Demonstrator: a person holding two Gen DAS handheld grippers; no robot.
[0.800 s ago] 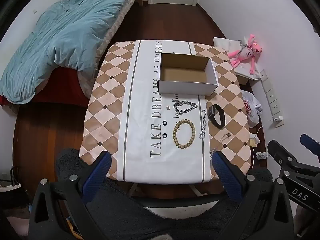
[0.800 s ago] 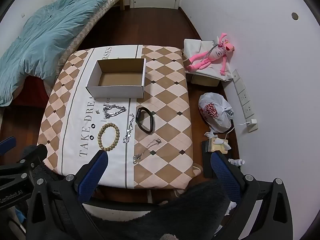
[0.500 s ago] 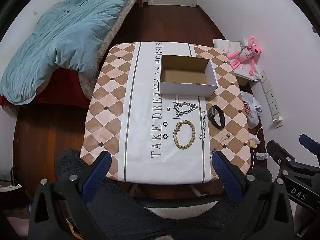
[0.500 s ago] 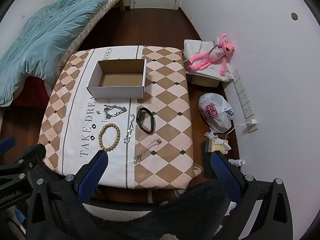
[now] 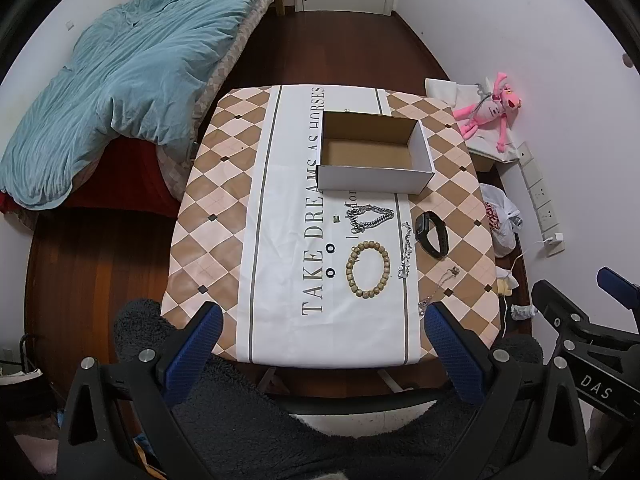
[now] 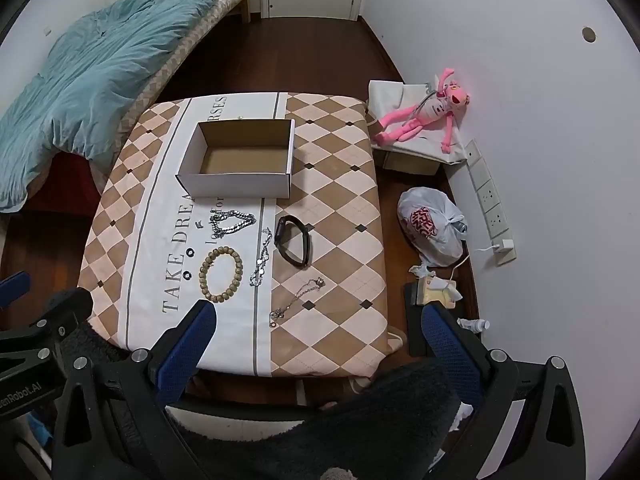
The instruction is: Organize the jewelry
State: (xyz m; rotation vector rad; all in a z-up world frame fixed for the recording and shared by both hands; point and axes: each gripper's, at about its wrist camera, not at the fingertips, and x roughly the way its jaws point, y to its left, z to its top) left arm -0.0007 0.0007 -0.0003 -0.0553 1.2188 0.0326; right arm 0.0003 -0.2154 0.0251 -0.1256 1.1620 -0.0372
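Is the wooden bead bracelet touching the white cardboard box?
Apart. In the right wrist view the bead bracelet lies nearer the camera than the box, with the chunky silver chain and bare tablecloth between them.

"What are those tools made of?"
"Black frames with silver screws; the left gripper (image 5: 322,322) and right gripper (image 6: 320,322) each have ribbed blue fingers (image 5: 192,354). White 'DAS' lettering marks one frame."
"And the clothing?"
"A dark grey fleecy garment (image 5: 248,428), just below the blue fingers."
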